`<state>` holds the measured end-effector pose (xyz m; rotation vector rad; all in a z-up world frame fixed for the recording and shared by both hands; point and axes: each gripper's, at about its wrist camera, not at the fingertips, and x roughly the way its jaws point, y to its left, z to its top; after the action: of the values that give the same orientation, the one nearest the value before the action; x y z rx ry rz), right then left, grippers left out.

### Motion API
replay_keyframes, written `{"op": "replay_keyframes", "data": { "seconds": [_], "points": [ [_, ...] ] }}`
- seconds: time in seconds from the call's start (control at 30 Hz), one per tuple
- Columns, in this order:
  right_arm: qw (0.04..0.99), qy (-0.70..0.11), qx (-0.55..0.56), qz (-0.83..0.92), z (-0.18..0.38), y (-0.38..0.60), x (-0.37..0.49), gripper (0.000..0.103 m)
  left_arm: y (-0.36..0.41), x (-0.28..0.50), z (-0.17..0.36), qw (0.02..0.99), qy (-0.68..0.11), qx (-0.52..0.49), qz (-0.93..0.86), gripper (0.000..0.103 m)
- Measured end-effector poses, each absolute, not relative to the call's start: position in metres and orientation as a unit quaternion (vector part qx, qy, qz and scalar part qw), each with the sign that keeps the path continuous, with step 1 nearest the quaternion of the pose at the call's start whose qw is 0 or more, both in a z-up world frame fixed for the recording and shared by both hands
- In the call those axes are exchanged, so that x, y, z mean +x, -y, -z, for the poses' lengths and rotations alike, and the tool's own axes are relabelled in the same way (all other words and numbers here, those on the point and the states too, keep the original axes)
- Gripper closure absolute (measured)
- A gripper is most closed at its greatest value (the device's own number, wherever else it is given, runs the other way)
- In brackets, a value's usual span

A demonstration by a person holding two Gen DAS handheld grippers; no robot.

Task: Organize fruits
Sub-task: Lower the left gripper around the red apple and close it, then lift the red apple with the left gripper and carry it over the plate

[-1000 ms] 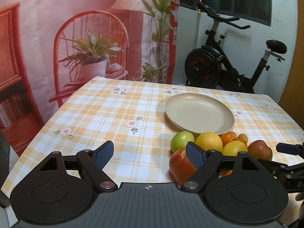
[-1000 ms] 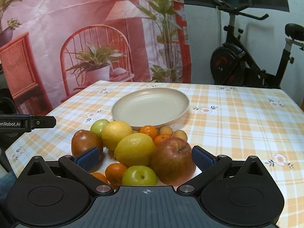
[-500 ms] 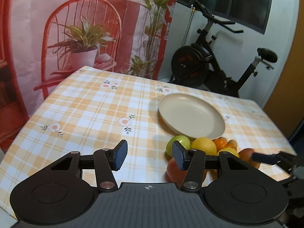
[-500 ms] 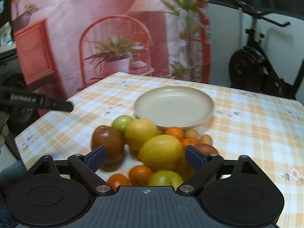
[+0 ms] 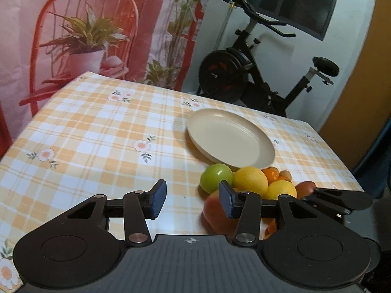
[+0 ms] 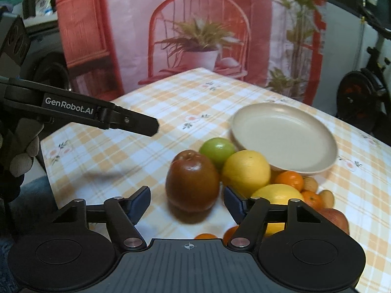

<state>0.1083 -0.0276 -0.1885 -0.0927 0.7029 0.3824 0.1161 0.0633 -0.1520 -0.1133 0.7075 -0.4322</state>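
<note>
Fruit heaped at the beige plate's near rim.
A dark red apple stands upright, farthest out; green apple and yellow lemons touch, small oranges tucked behind.

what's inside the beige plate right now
Nothing: the plate shows only its bare beige bottom in both wrist views. The fruits sit on the tablecloth beside its near rim, among them a green apple and a lemon.
</note>
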Motion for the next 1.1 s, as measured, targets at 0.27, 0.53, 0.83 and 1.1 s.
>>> {"op": "replay_keyframes", "data": {
  "seconds": [0.27, 0.53, 0.83, 1.1],
  "points": [
    [0.909, -0.371, -0.061, -0.181, 0.198, 0.020, 0.124, 0.042, -0.060, 0.127, 0.163, 0.899, -0.357, -0.072, 0.243, 0.053],
    [0.906, -0.382, -0.065, -0.172, 0.206, 0.020, 0.130, 0.048, -0.053, 0.138, 0.175, 0.883, -0.376, -0.086, 0.267, 0.055],
    [0.905, -0.386, -0.064, -0.170, 0.208, 0.022, 0.133, 0.048, -0.055, 0.145, 0.182, 0.866, -0.387, -0.124, 0.292, 0.063],
    [0.905, -0.384, -0.073, -0.166, 0.210, 0.019, 0.138, 0.047, -0.055, 0.146, 0.186, 0.856, -0.392, -0.143, 0.305, 0.063]
  ]
}}
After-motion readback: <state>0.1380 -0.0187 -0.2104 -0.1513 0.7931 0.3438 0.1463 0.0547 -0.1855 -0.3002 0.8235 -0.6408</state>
